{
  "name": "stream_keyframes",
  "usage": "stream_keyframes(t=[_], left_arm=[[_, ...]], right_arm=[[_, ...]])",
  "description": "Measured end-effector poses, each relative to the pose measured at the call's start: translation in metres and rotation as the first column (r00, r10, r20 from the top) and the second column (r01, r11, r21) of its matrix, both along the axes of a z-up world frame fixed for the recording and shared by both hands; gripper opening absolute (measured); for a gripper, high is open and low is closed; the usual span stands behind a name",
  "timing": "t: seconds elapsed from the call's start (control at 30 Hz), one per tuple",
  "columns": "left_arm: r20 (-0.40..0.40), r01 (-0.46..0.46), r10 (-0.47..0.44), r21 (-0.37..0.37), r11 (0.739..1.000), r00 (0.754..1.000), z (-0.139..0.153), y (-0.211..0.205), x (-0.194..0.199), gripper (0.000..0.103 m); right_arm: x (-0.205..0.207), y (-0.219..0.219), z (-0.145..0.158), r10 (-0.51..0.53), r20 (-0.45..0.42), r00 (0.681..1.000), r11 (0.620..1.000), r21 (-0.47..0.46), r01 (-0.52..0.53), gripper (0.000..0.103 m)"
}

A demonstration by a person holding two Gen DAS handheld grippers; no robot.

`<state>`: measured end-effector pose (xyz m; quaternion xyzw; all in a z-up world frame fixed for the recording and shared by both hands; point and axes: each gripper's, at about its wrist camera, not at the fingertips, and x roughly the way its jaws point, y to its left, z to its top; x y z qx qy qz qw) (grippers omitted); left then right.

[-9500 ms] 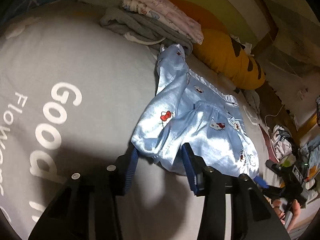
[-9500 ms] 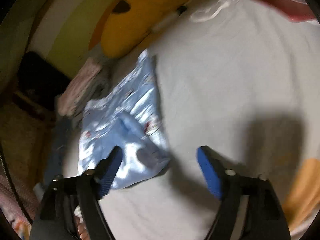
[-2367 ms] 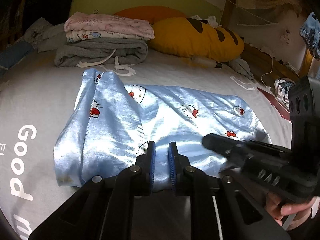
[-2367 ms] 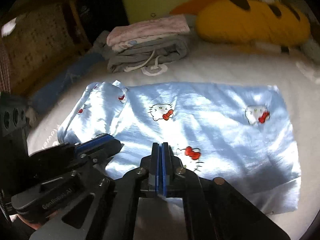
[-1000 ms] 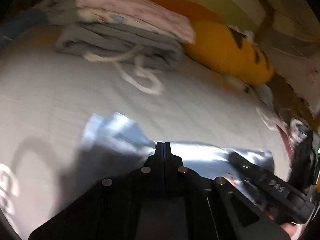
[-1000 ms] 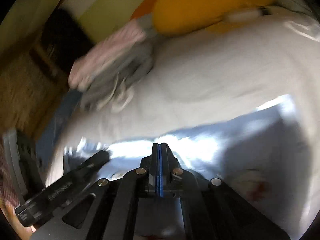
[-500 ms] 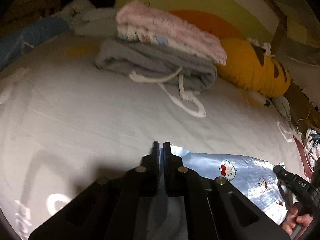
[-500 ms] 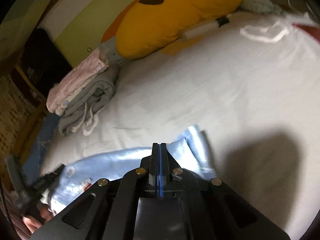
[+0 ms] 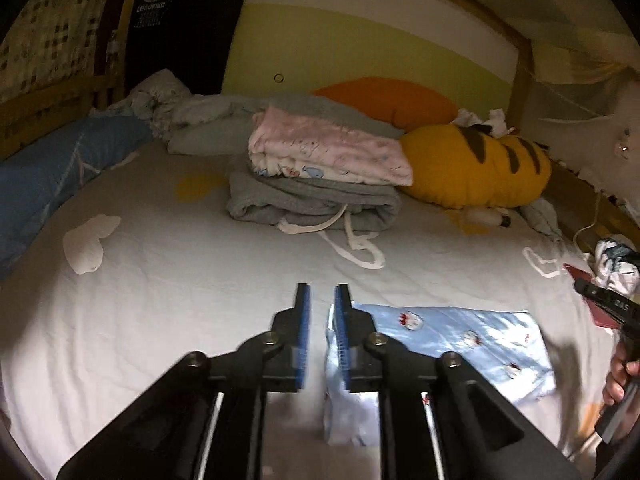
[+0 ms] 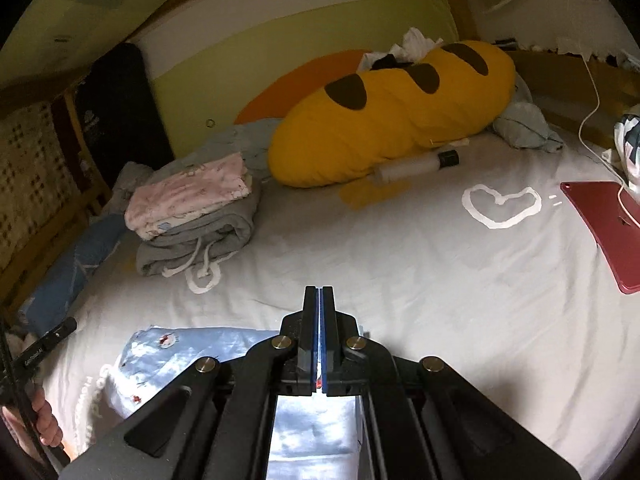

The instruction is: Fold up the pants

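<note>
pants [image 9: 440, 336] lie folded on the bed [image 9: 168, 280], low and right of centre in the left view. left tool [image 9: 320, 300] has just been opening, nothing pinched. right tool [image 10: 320, 300] is clamped on the pants' cloth. folded clothes [image 9: 320, 176] sit farther back.

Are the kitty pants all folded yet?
Partly. Done: the light blue satin pants with cat prints lie on the white bed sheet as one long narrow strip, so a lengthwise fold looks made. In hand: the left gripper has just been opening its fingers, no cloth between them; the right gripper looks shut on one end. Left: folding the strip shorter.
</note>
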<state>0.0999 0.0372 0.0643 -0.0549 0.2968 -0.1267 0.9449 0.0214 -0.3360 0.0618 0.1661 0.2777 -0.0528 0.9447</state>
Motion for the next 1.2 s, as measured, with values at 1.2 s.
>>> stream_keyframes(t=[1.2], left_arm=[[-0.076, 0.258, -0.255, 0.035, 0.966, 0.964, -0.086, -0.103, -0.036, 0.017]], right_arm=[[-0.001, 0.123, -0.098, 0.31, -0.099, 0.946, 0.95, -0.017, -0.313, 0.003]])
